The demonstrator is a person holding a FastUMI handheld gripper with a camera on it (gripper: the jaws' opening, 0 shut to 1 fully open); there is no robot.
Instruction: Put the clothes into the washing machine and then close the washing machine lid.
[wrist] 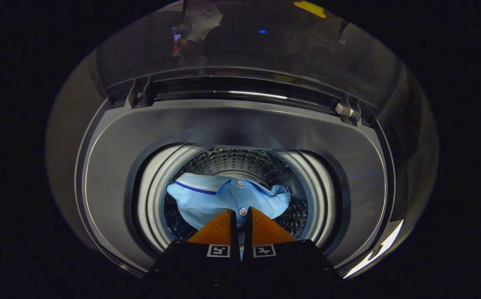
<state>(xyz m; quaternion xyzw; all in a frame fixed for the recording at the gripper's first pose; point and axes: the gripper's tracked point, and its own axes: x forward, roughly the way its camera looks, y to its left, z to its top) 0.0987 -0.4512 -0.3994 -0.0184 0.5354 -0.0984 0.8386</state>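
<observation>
Right, my gripper (241,219) is pinched on the blue shirt (224,197), hanging inside the drum (240,164). I'd lower further, then release so nothing drapes over the rim; lid (244,45) up at far side.

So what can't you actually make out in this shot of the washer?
- Gripper, shut on light blue buttoned shirt: its orange fingers cover the cloth's pinched part.
- Textured steel drum: the shirt hides its bottom.
- Raised dark glass lid: reflections blur what lies behind.

Shirt (224,197) between claw (240,224) and drum (240,164)
</observation>
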